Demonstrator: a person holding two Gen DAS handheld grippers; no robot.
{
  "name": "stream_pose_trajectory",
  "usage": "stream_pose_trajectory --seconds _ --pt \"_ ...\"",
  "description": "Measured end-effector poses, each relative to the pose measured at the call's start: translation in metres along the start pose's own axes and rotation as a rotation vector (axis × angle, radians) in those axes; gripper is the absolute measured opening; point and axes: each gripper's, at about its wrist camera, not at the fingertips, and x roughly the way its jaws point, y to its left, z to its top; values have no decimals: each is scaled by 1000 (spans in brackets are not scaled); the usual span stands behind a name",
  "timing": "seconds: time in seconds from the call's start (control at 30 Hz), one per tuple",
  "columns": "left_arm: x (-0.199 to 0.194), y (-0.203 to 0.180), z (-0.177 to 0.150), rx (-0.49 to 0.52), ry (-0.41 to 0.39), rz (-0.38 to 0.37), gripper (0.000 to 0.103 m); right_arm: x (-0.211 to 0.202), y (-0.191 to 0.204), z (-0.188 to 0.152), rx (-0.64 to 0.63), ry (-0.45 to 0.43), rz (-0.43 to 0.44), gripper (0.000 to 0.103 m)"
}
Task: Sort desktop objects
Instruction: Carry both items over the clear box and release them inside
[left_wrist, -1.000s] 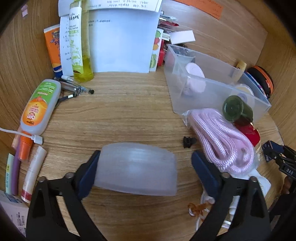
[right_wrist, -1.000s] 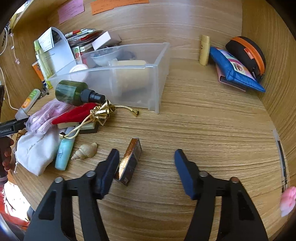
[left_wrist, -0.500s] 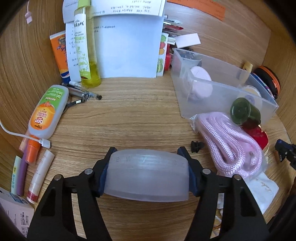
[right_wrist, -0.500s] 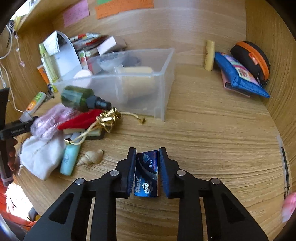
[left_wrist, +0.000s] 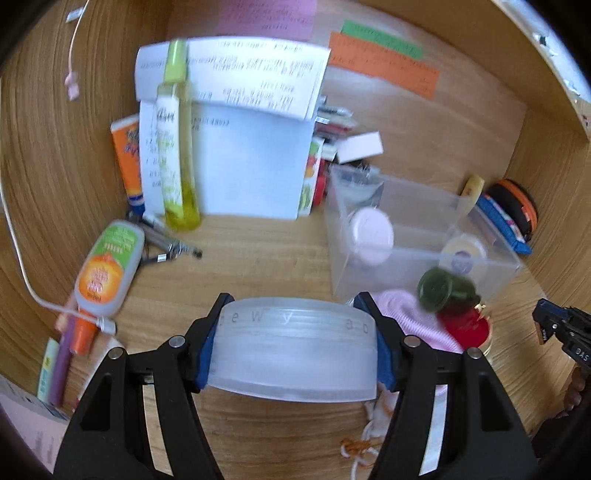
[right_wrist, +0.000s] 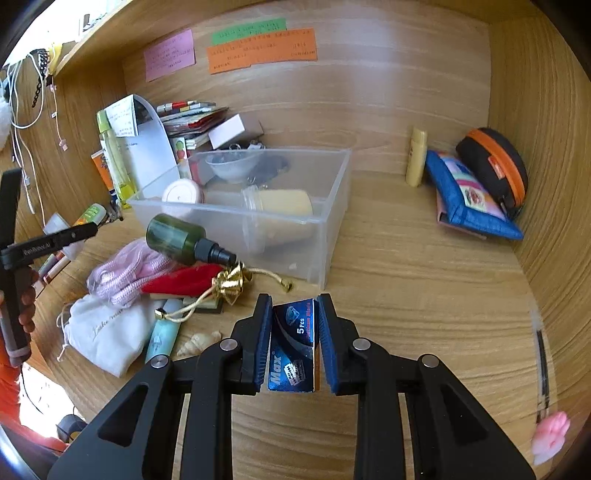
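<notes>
My left gripper (left_wrist: 293, 332) is shut on a round frosted plastic jar (left_wrist: 295, 354), held off the wooden desk (left_wrist: 258, 266). Its blue pads press both sides of the jar. In the right wrist view my right gripper (right_wrist: 293, 325) is shut on a small blue blade box (right_wrist: 293, 350) marked "5 Pcs", also raised above the desk (right_wrist: 424, 295). A clear plastic bin (right_wrist: 328, 221) (left_wrist: 480, 266) stands ahead, holding a pink-lidded jar (left_wrist: 371, 236), a cream jar and a small bowl. The left gripper's black frame (right_wrist: 48, 243) shows at the right view's left edge.
A green bottle (right_wrist: 177, 236), pink rope (right_wrist: 125, 273), red pouch (right_wrist: 181, 282), white bag (right_wrist: 107, 336) and teal tube lie left of the bin. Bottles, tubes and papers (left_wrist: 240, 166) crowd the back left. A blue pouch (right_wrist: 469, 195) and black case (right_wrist: 495, 166) sit back right.
Both grippers closed on their objects: the left on the frosted jar, the right on the blue box. Both then rose, so the desk and back wall notes now show further away.
</notes>
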Motion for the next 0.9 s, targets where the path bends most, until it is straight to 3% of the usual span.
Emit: stream_pose_trajectory --seconds 0.5,0.9 --pt "-5 -33 53 110 -68 -82 66 2 -2 57 -58 -82 10 22" --pt "33 -65 97 143 -10 -205 66 31 3 101 -95 -79 52 22"
